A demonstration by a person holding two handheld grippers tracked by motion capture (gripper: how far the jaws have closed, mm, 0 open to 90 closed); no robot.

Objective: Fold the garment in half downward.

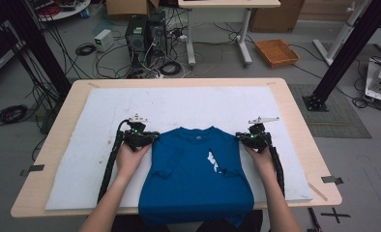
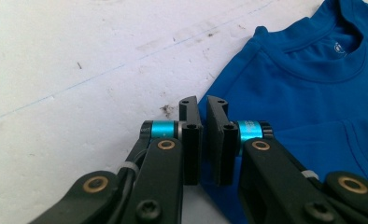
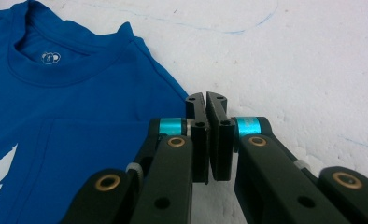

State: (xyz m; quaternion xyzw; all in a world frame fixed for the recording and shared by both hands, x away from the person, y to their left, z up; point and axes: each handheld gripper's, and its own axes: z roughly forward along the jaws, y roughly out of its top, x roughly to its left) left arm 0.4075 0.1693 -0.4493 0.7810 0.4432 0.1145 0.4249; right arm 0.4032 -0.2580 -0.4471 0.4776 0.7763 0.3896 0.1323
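Blue T-shirt (image 1: 196,174) lay flat on the white foam sheet (image 1: 82,145) covering the counter (image 1: 295,111), collar pointing away from me, hem hanging just over the near edge. Both sleeves were folded in over the body; a white print (image 1: 212,162) showed right of centre on the chest. In the left gripper view the collar (image 2: 331,56) had a small white logo inside the neckband.

My left hand-held gripper (image 1: 141,137) sat at the shirt's left shoulder edge. In its own view (image 2: 204,135) the jaws were clenched nearly together, right at the folded blue edge; fabric lay against the right-hand jaw, and it looked pinched between the pads, though the narrow gap made that hard to confirm.

My right hand-held gripper (image 1: 253,139) sat at the right shoulder edge, mirrored. In its own view (image 3: 206,135) the jaws were clenched too, tips meeting at the shirt's edge where blue met white foam; grip on cloth looked likely, not certain.

Both hands rested low on the sheet, cables trailing back along my forearms.

Foam showed scuffs and faint blue pen lines. Beyond the counter: computer towers (image 1: 145,34) with loose cables on the floor, an orange basket (image 1: 277,52), a white desk's legs (image 1: 217,38).
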